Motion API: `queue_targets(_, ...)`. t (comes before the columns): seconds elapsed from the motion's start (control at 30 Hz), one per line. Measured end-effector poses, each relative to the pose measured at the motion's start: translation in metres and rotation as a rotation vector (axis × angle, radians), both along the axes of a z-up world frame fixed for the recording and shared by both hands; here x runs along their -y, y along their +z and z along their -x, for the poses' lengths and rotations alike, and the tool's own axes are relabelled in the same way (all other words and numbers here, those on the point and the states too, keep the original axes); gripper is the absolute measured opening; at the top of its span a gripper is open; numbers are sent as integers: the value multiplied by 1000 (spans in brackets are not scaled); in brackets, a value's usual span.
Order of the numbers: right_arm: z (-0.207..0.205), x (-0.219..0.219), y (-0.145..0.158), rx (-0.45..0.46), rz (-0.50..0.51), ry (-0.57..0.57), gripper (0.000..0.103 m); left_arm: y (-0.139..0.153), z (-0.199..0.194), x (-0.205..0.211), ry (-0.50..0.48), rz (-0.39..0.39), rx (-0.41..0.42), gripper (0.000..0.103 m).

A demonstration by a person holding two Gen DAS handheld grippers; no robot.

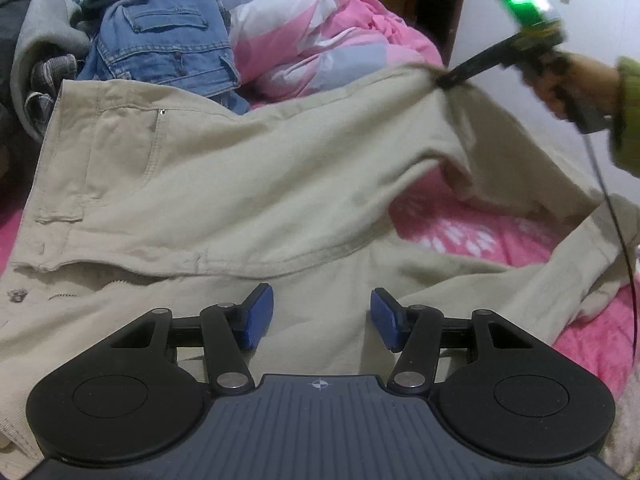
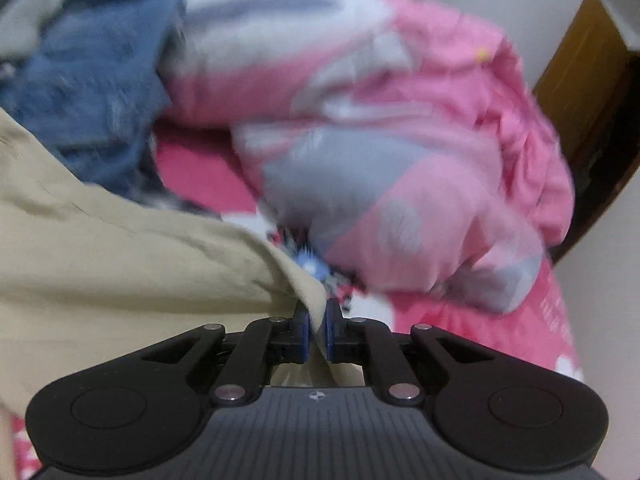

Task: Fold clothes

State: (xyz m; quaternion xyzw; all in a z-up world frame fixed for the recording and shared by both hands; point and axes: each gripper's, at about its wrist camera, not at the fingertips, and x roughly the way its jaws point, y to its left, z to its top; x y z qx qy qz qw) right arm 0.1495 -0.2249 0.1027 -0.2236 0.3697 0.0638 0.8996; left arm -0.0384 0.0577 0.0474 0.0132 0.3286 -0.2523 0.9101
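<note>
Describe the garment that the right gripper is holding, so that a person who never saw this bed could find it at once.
On the pink bed sheet, in front of the heap of blue denim jeans, lies a pair of beige cotton trousers. The right gripper pinches one lifted leg. Unlike the denim and pink quilt behind, it is plain pale beige.

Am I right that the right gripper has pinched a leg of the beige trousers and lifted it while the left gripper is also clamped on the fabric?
Not quite: the left gripper is open, above the beige cotton trousers, as the left wrist view shows. The right gripper does pinch the lifted leg.
</note>
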Motion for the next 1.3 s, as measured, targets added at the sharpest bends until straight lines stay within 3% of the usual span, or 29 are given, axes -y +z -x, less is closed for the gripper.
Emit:
queue_targets(0.1,-30,7,-52,-117,10,-47,12,-2,-1,0,-5,-9,-10,55)
queue_targets(0.17,-40,16,-81,-183,-1,-92,30,-2,-1,1,-7,-17,-10,56)
queue_targets(0.2,-41,21,-82,-168,-26,-117,36,-2,-1,1,-7,-19,-12,56)
queue_targets(0.23,-41,27,-82,-152,-50,-143,49,-2,-1,1,-8,-20,-14,56)
queue_targets(0.33,-34,60,-55,-133,-197,-174,61,2,2,0,-17,-15,-12,58)
queue_targets(0.47,10,122,4,-89,-470,-205,80,9,8,1,-34,-1,-3,59)
queue_targets(0.53,38,145,29,-16,-507,-238,82,12,11,1,-43,6,2,60)
queue_targets(0.63,86,193,50,79,-541,-327,96,17,15,2,-56,16,10,60)
queue_targets(0.73,117,236,35,44,-503,-493,96,25,24,17,-112,24,20,60)
queue_targets(0.83,136,272,0,-17,-493,-668,96,32,33,33,-171,32,31,62)
queue_targets(0.9,151,300,-29,-53,-603,-785,95,37,40,44,-211,38,38,64)
queue_targets(0.97,175,314,-43,-48,-775,-815,89,40,48,61,-267,37,46,66)
queue_targets(1.17,251,350,-85,-34,-1279,-852,87,39,59,123,-428,3,56,70)
queue_targets(1.3,264,362,-93,-49,-1422,-795,87,34,60,167,-514,-45,67,79)
